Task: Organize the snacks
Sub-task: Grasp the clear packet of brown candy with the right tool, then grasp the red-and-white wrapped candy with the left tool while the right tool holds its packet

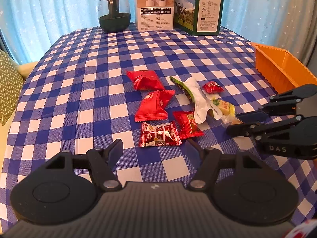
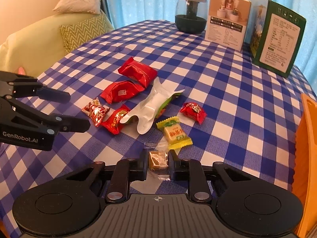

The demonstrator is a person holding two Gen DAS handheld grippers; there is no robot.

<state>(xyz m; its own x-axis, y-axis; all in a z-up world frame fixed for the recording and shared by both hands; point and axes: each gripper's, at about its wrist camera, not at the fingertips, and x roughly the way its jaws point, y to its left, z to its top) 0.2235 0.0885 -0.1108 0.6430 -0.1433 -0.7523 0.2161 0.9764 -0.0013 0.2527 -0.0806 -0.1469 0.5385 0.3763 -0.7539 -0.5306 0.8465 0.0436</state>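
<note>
Your left claw [image 1: 154, 144] stands apart and empty at the bottom centre of its view, over the checked bench [image 1: 69, 99], with the foil sweet [image 1: 159, 134] just ahead of its tips. That reads as lined up but not yet on anything. Above it, mid-frame, lie the two red packs [image 1: 153, 106], the small red pack [image 1: 187, 125] and the torn white wrapper [image 1: 198, 99], loosely touching one another.

Moving right, your right claw [image 2: 158, 163] is clamped on the clear-wrapped brown sweet [image 2: 158, 159] at the bottom centre of its own view, low over the cloth. The yellow sweet [image 2: 175, 133] sits just above it in frame, the red ball sweet [image 2: 193, 109] further up and right.

So the step in hand looks like a pick just made. I judge the next move is to lift that brown sweet and carry it to the orange bin [image 2: 306, 148] at the right edge of frame. Rise first, so the crinkled tails of its wrapper do not drag the yellow sweet along.

Room: the cloth between the pile and the bin is bare, so the way right is open. Mind the bin's toothed near rim; go over it, not into it. The two claws sit near each other, so hold the left one off while the right swings. The jar [image 1: 114, 12] and boxes [image 1: 178, 6] at the top of frame are well apart from all this.
</note>
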